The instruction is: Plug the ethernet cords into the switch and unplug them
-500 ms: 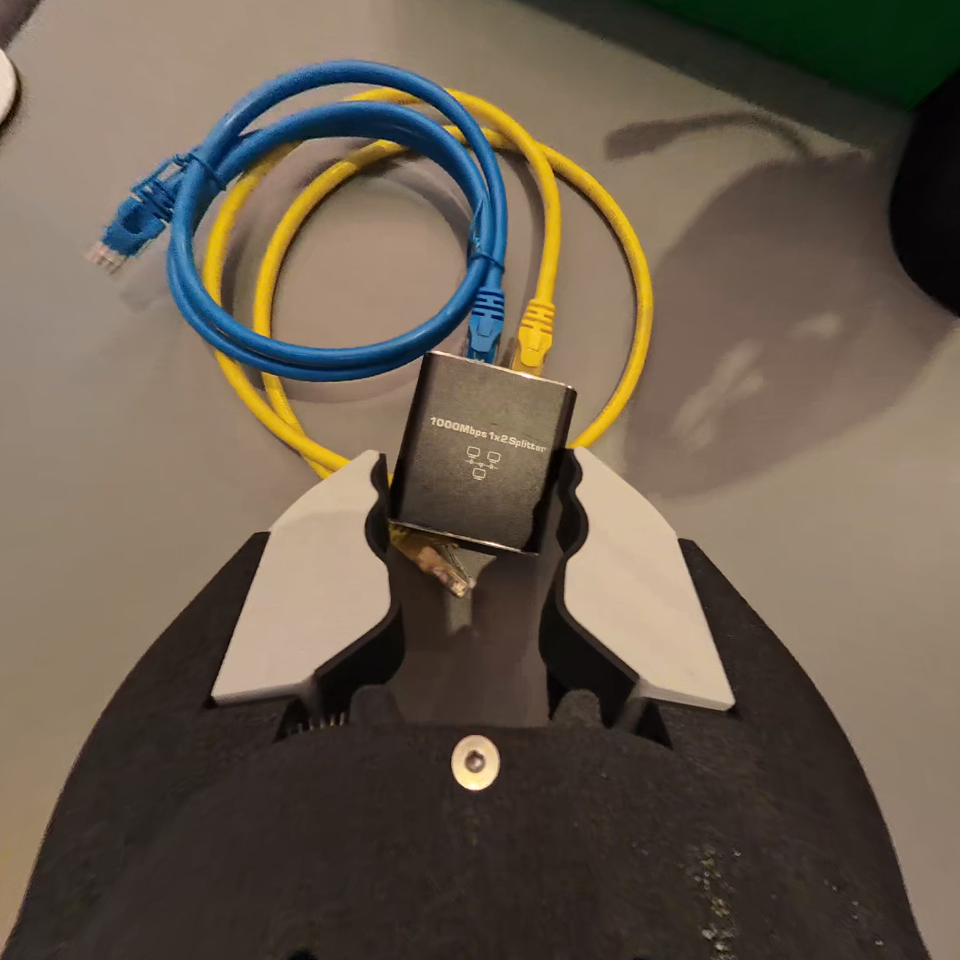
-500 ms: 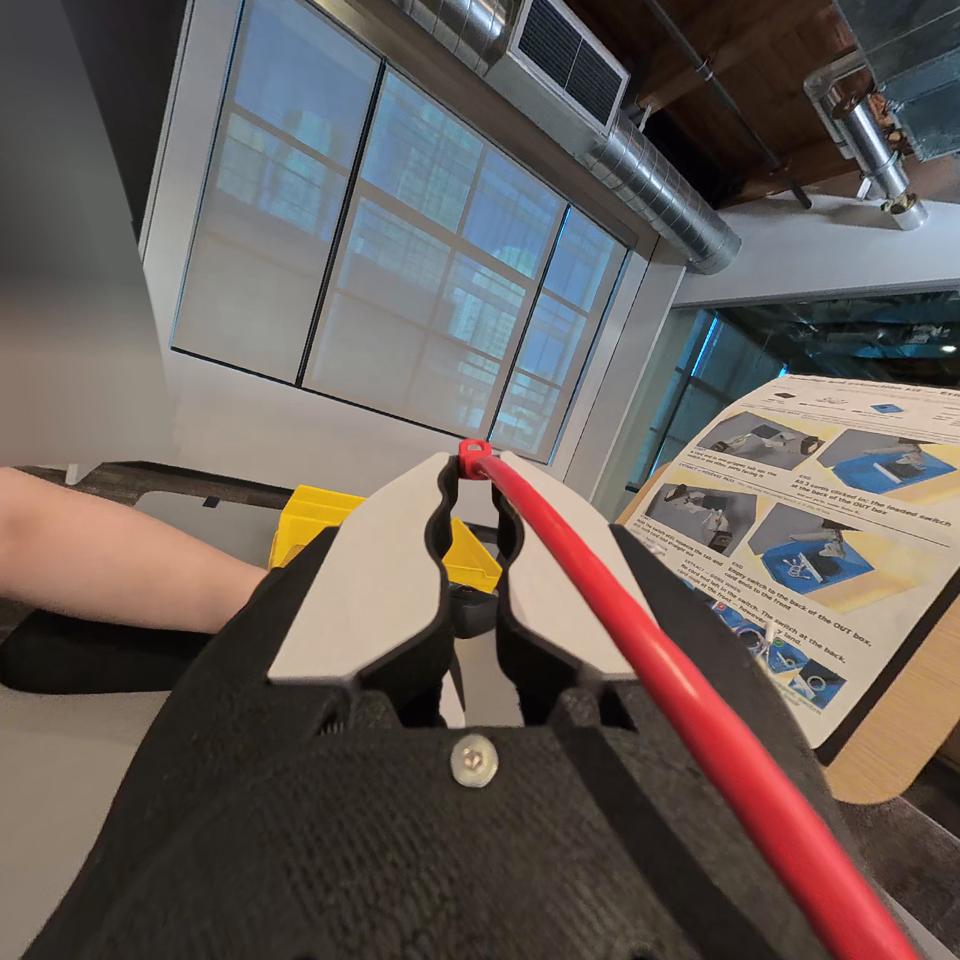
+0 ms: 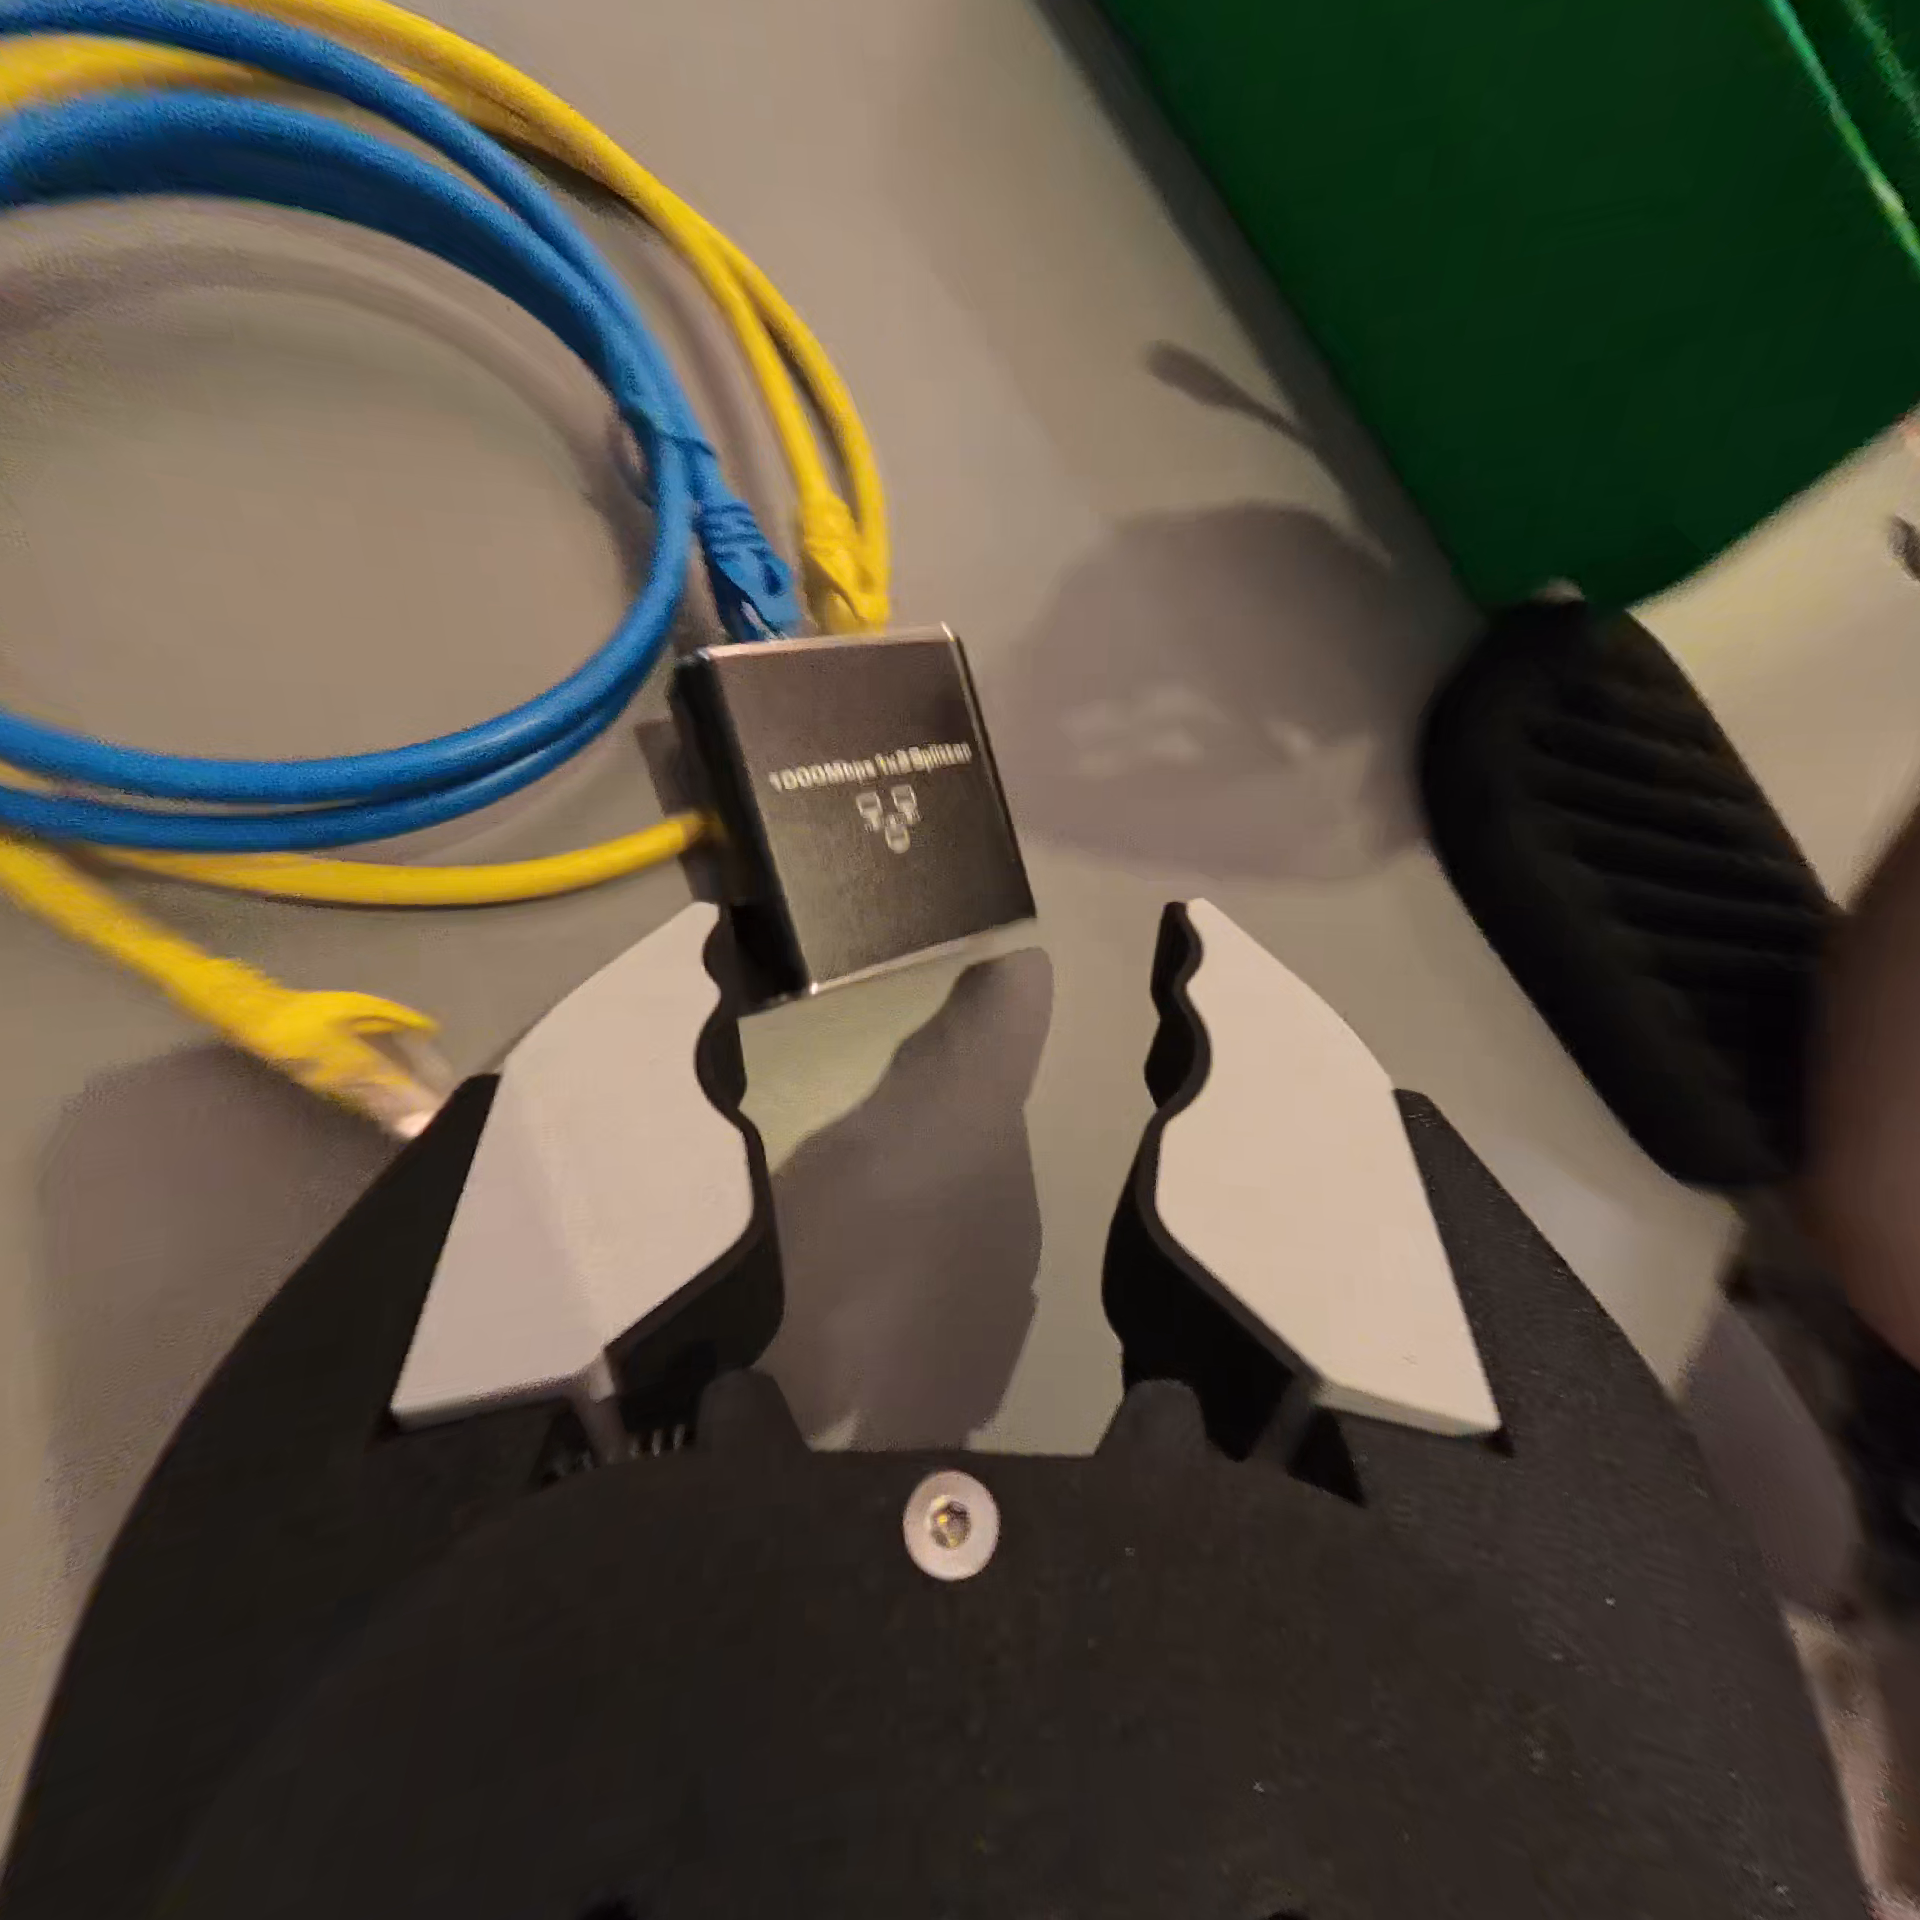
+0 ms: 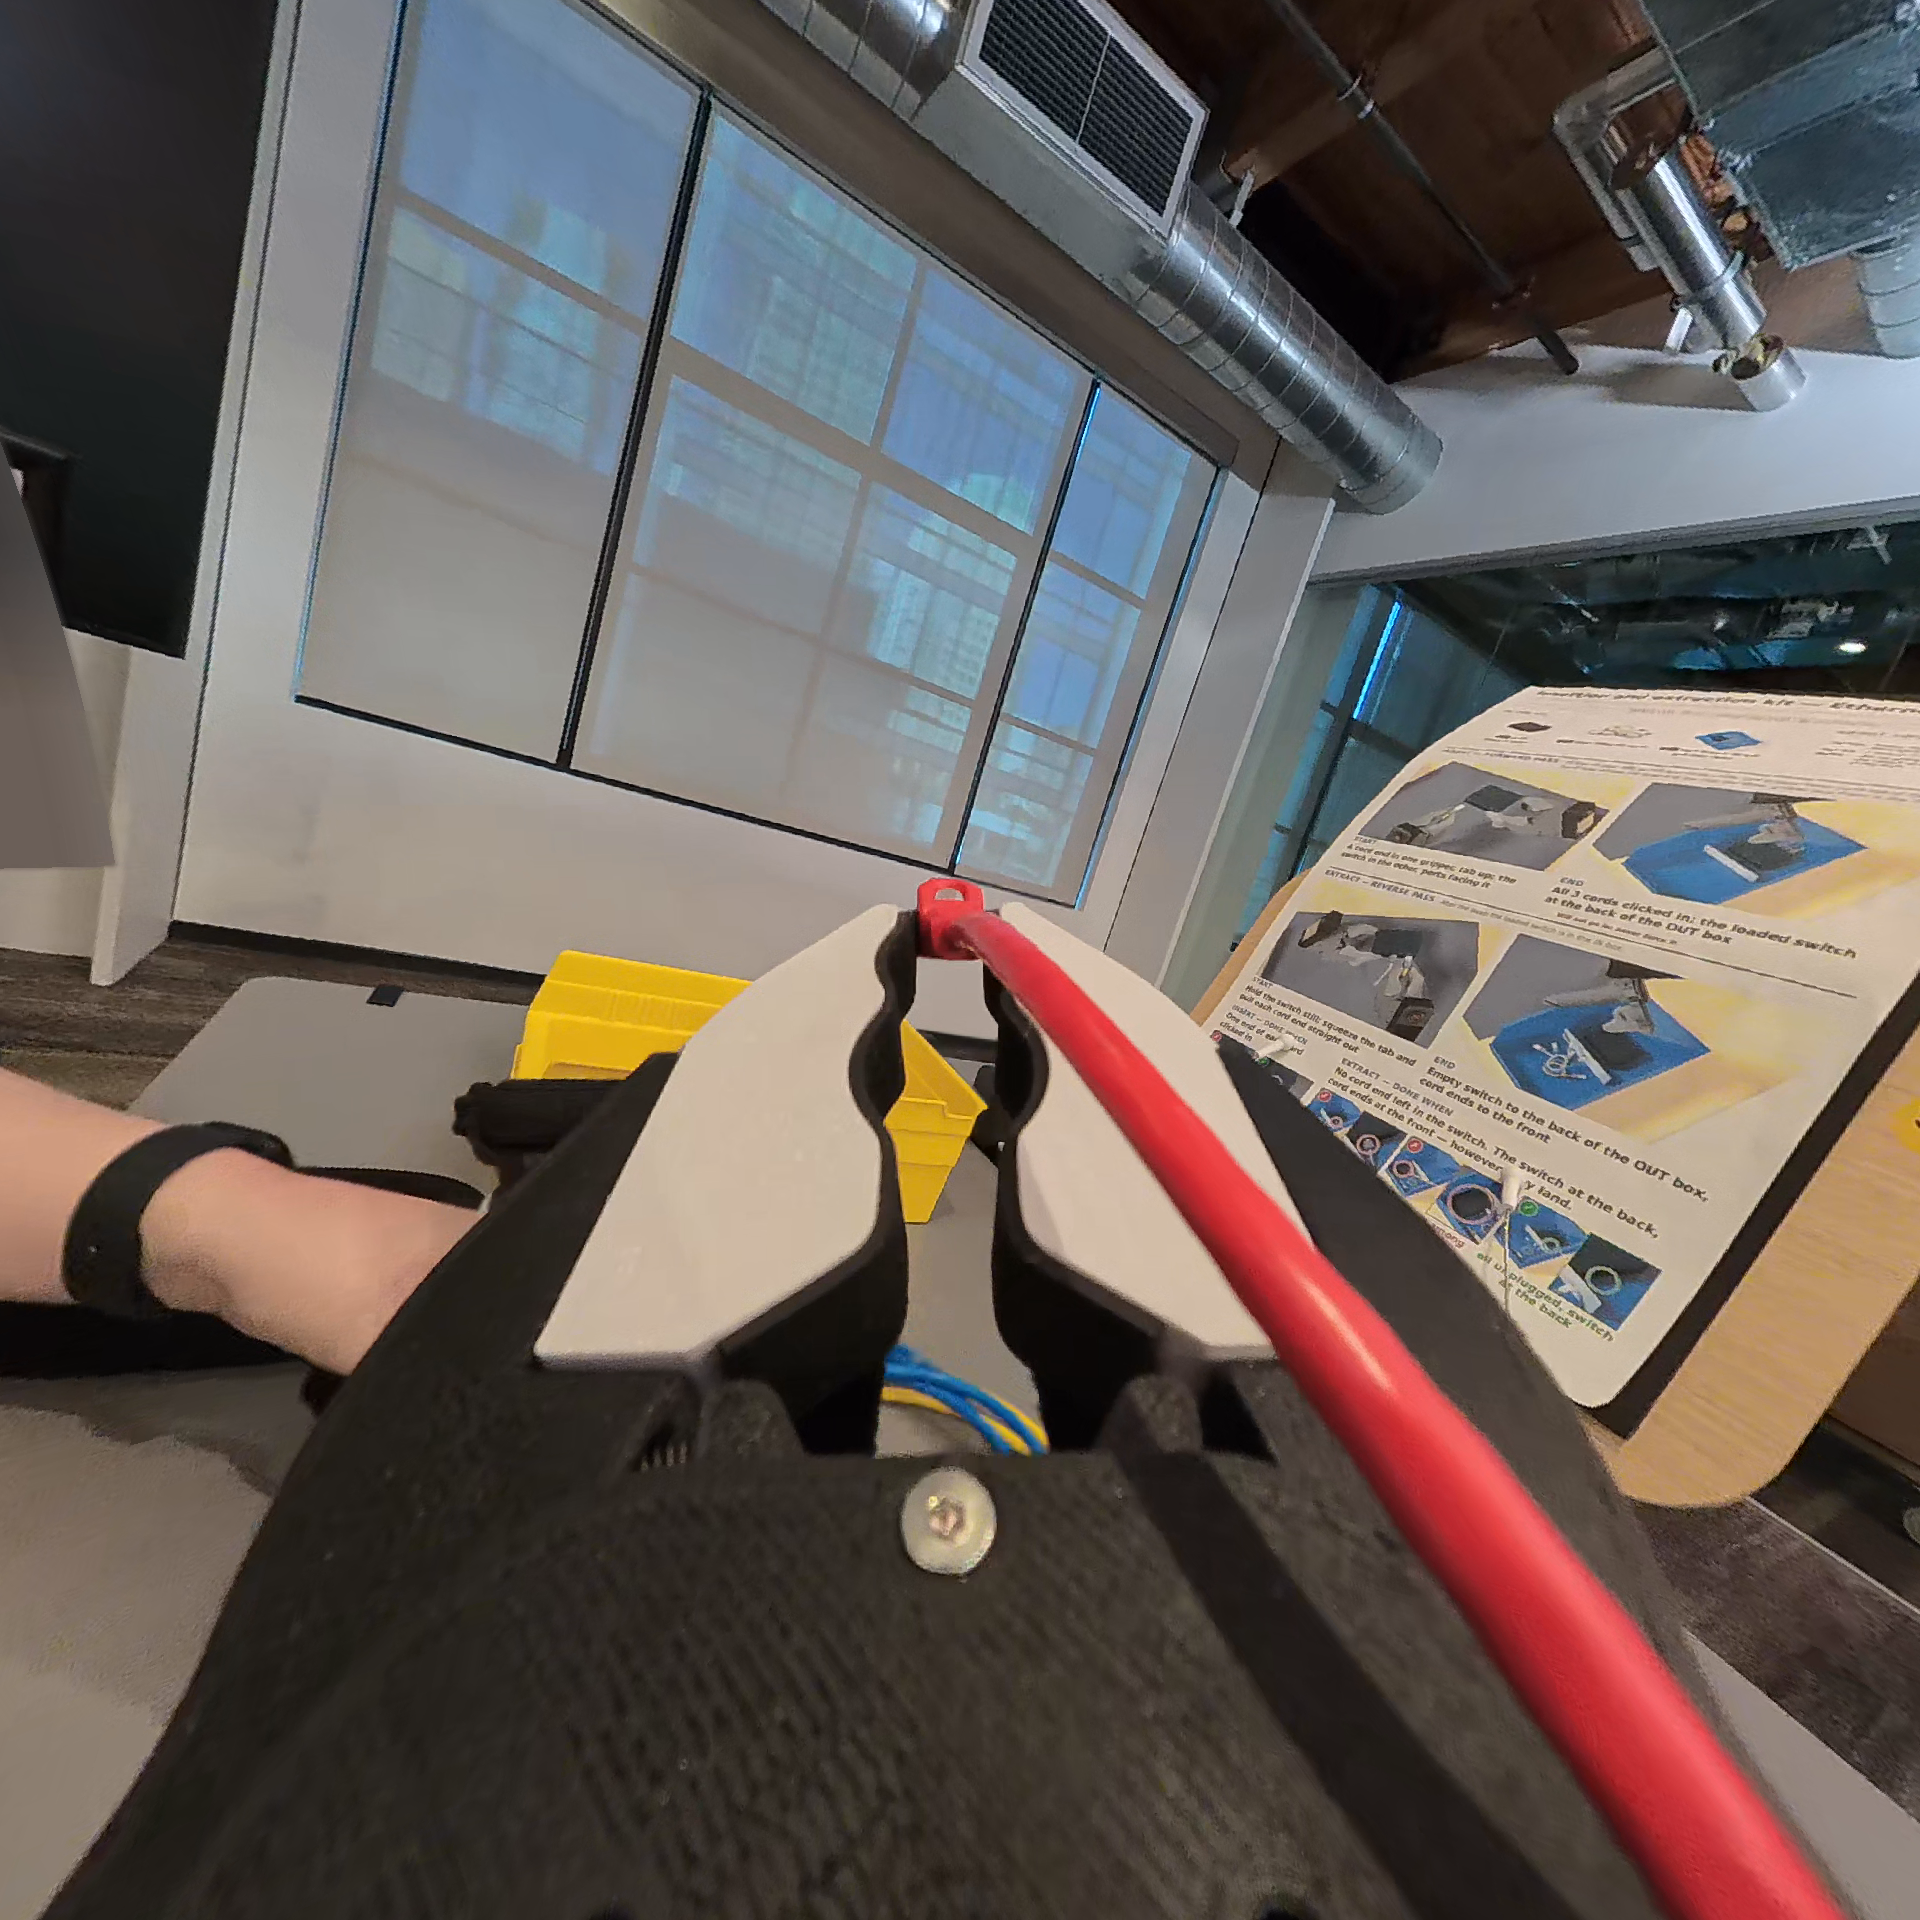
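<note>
While its fingers stand spread, the left gripper (image 3: 940, 914) frames a dark brushed-metal switch (image 3: 868, 805) lying on the grey table (image 3: 1143, 312), touching neither pad for certain; a blue cord (image 3: 743, 561) and a yellow cord (image 3: 836, 561) sit plugged at its far end, coiled glossy loops beside it. Seen from the right wrist, the right gripper (image 4: 948, 925) pinches a smooth red cord (image 4: 1195, 1164) by its plug, raised above a yellow plastic bin (image 4: 613, 1013).

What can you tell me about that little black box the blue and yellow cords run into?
The black box is a small, flat, brushed-metal-looking block with pale print and tiny icons on top. It lies tilted on the grey table. A blue cord and a yellow cord enter its far end. The open left gripper frames its near corner, right finger clearly apart.
</note>
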A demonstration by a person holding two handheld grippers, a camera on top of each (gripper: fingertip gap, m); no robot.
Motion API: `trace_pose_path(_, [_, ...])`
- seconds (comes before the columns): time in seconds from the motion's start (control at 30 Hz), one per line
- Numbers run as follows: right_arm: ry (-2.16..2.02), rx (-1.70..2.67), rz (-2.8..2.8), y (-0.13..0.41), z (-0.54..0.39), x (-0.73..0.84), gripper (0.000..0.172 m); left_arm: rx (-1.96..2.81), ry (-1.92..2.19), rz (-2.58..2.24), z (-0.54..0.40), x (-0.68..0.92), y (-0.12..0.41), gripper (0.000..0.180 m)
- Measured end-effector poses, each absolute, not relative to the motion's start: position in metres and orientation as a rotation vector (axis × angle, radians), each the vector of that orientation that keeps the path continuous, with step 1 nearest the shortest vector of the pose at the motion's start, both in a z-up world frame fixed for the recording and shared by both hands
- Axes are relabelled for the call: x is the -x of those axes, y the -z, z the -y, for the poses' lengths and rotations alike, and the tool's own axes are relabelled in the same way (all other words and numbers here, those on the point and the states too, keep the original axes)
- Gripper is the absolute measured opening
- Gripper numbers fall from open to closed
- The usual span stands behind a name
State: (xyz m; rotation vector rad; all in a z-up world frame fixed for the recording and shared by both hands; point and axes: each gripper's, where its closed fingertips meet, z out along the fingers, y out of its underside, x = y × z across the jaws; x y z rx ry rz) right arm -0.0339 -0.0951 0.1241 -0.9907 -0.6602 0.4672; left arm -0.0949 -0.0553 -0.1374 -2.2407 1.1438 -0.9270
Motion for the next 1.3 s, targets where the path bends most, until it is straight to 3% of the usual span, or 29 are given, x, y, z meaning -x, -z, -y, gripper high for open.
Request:
trace_pose_path(0.13, [-0.462,0.963,0.638,-0.131,0.101,0.025,0.013,2.118,0.965,-1.490,0.089,0.099,0.139,0.074])
trace_pose_path(0.43, [-0.476,0.851,0.626,-0.147,0.126,0.005,0.013,1.236,0.242,-2.107,0.046,0.098,0.110,0.076])
trace_pose_path(0.63, [-0.434,0.819,0.659,-0.155,0.148,-0.004,0.013,0.922,0.252,-2.369,0.040,0.075,0.123,0.069])
trace_pose_path(0.83, [-0.396,0.833,0.653,-0.156,0.149,-0.011,0.013,0.809,0.290,-2.589,0.051,0.072,0.145,0.063])
trace_pose_path(1.13, [-0.388,0.853,0.649,-0.153,0.146,-0.012,0.014,1.218,0.527,-2.413,0.078,0.059,0.142,0.053])
trace_pose_path(1.17, [-0.391,0.853,0.650,-0.153,0.147,-0.012,0.013,1.211,0.598,-2.407,0.085,0.059,0.135,0.056])
trace_pose_path(1.27, [-0.404,0.838,0.644,-0.155,0.150,-0.015,0.013,1.000,0.636,-2.463,0.088,0.059,0.117,0.089])
trace_pose_path(1.3, [-0.410,0.833,0.641,-0.156,0.152,-0.017,0.013,0.914,0.604,-2.484,0.085,0.057,0.116,0.093])
